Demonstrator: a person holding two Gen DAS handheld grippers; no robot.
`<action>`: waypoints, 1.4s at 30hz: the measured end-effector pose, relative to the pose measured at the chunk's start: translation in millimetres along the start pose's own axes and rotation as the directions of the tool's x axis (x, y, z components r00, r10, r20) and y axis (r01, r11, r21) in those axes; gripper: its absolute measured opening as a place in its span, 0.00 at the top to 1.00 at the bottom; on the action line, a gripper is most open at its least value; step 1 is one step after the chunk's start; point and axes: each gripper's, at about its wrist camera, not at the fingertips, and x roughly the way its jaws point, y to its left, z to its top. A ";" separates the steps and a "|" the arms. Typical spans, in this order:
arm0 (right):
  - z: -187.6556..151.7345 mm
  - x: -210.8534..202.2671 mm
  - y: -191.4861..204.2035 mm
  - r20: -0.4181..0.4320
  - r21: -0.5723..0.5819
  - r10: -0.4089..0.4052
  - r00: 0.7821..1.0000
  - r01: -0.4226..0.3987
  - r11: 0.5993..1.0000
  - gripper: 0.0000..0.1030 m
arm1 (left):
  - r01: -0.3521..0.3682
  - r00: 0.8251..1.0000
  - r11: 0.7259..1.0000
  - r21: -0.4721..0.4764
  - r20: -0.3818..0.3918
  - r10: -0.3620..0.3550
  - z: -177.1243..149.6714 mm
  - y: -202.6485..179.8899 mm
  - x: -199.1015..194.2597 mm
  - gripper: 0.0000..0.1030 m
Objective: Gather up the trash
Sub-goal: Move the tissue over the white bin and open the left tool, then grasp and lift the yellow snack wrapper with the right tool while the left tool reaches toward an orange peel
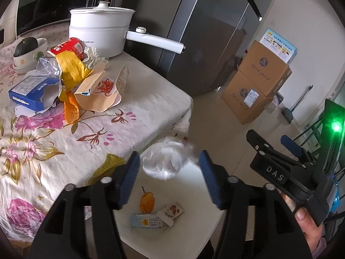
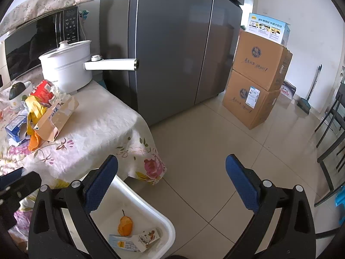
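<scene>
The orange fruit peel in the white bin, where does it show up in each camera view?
Left wrist view: the orange fruit peel lies low centre, in the white plastic bin, between the open left gripper's fingers.
Right wrist view: the peel lies bottom left of centre.
Shared landmark: the white electric pot with a long handle.

White bin (image 2: pixel 166 222), floral tablecloth (image 1: pixel 64 133), orange peel (image 2: pixel 125 225), perhaps white plastic wad (image 1: pixel 166 161).

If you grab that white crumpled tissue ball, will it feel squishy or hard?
Probably squishy: the white tissue ball looks wrinkled and fluffy, so it should squash between the fingers. It likely weighs almost nothing and could drift as it falls. It seems unlikely to roll far, since it is lumpy, not smooth.
</scene>
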 end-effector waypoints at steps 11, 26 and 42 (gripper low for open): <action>2.1 6.0 3.4 -0.022 0.014 0.007 1.000 -0.007 1.000 0.07 | -0.034 0.999 0.999 0.003 -0.017 0.034 -4.4 4.4 2.4 0.28; 24.8 25.5 98.2 -0.077 -0.107 0.153 0.985 -0.161 0.981 0.07 | -0.117 0.993 0.972 -0.204 -0.021 0.115 -2.2 93.2 -30.6 0.25; 105.1 66.1 277.3 -0.190 -0.291 0.368 0.910 -0.410 0.864 0.07 | -0.071 0.983 0.844 -0.532 0.108 0.151 12.0 206.8 -103.8 0.25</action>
